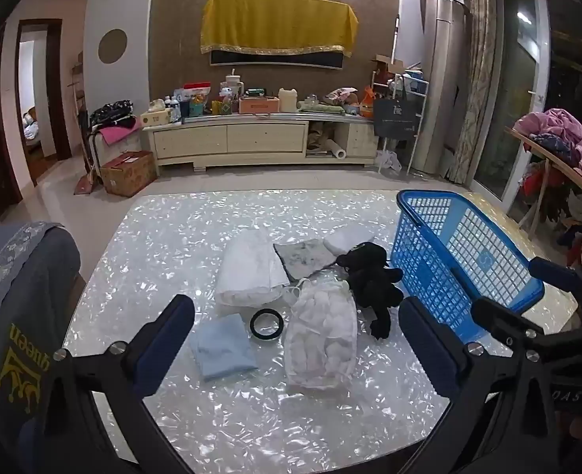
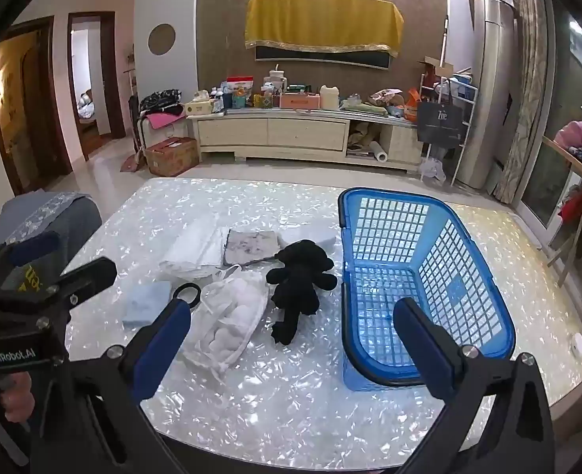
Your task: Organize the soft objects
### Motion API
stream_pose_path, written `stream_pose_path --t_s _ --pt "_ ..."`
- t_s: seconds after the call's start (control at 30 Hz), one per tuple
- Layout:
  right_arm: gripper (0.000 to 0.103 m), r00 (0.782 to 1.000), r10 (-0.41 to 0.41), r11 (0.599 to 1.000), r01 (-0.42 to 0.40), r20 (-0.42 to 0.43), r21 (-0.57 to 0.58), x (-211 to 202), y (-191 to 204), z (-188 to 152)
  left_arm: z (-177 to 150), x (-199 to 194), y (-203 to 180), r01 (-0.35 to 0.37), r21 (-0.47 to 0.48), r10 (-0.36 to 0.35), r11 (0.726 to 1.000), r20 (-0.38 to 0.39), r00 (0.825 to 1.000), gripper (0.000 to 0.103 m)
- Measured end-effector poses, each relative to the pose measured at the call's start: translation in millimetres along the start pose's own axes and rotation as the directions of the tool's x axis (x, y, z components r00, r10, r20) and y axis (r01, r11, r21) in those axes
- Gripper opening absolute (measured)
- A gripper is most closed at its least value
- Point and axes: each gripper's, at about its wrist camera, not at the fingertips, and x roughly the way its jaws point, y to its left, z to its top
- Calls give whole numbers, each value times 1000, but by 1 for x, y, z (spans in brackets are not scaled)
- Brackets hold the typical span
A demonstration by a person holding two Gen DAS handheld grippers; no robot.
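- Inspecting from the left wrist view: the left gripper (image 1: 295, 339) hangs above the near edge of the tabletop (image 1: 164, 237) with its jaws spread wide and nothing between them.
- Soft items lie loose in a cluster ahead of it: a folded blue cloth (image 1: 222, 351), a white mesh bag of pads (image 1: 322, 335), a folded white bundle (image 1: 251, 272), a grey patterned cloth (image 1: 305, 256) and a black plush toy (image 1: 374, 280). None is in the blue basket (image 1: 460, 260), which stands just right of the plush and appears empty.
- Risk: a black ring (image 1: 266, 324), which looks rigid, sits between the blue cloth and the mesh bag, close to both. A wide closure on either neighbour would likely take the ring with it.
- Risk: the mesh bag's loose edge and cord look thin; a pinch there would probably let the contents sag or spill during the lift.
- Turning to the right wrist view: the right gripper (image 2: 291, 335) is likewise fully open and empty, with one finger over the mesh bag's near end and the other over the basket's near wall.
- Risk: the plush toy (image 2: 299, 280) lies just beside the basket wall (image 2: 350, 276); a descent there could knock the light basket aside on the glossy tabletop.
- Risk: the left gripper's body (image 2: 34, 300) stands near at the left; both reaching for the centre cluster could collide.
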Motion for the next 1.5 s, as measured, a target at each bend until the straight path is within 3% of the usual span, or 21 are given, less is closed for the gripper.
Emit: stream_pose_path --t_s 0.23,0.3,0.47,1.5 --pt "103 1000 20 999 -21 18 36 0 -5 0 -9 -8 -5 -4 25 3 1000 25 1000 103" --pt "103 1000 17 999 -18 22 43 -3 -8 -1 -3 -5 -12 -3 35 3 999 -6 1000 103" --pt "103 999 8 999 -10 37 51 -10 -7 -3 -1 -10 -11 11 30 -11 999 -3 1000 103" --pt "103 999 18 997 -20 30 74 -13 -9 -5 -3 -15 -23 3 55 -3 999 5 1000 103"
